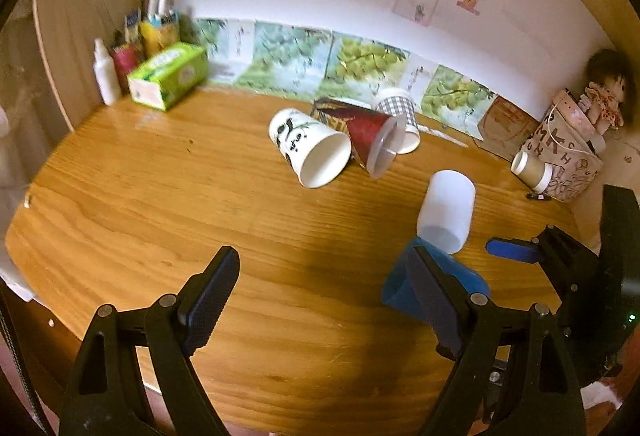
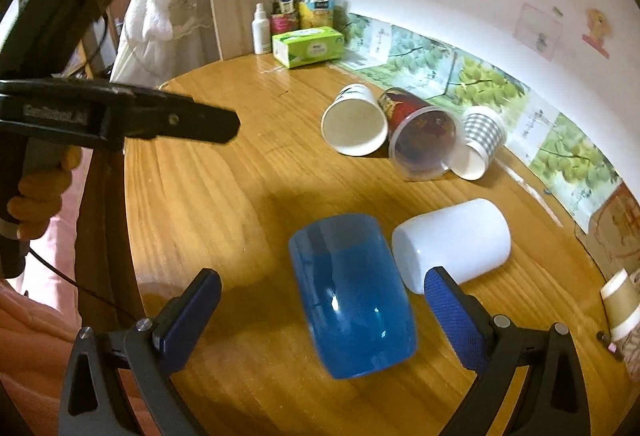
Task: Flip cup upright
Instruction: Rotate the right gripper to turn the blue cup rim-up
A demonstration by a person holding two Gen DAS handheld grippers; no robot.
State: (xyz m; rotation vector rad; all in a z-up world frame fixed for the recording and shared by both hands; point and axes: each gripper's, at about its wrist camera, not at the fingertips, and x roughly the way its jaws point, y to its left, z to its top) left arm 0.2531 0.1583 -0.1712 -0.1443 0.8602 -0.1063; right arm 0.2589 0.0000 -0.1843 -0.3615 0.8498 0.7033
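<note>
A blue translucent cup [image 2: 352, 296] lies on its side on the wooden table [image 2: 224, 204], between the open fingers of my right gripper [image 2: 320, 320], which does not touch it. A white plastic cup [image 2: 456, 240] lies on its side right beside it. In the left wrist view the blue cup [image 1: 400, 284] is partly hidden behind my right finger, with the white cup [image 1: 448, 210] beyond. My left gripper [image 1: 324, 300] is open and empty above the table. It also shows in the right wrist view [image 2: 120, 116] at the left.
Three more cups lie on their sides further back: a white printed one [image 1: 308, 148], a red one with a clear lid [image 1: 372, 140], a checked one [image 1: 400, 116]. A green tissue box [image 1: 168, 76] and bottles [image 1: 106, 72] stand at the back left, a bag and doll [image 1: 568, 152] at right.
</note>
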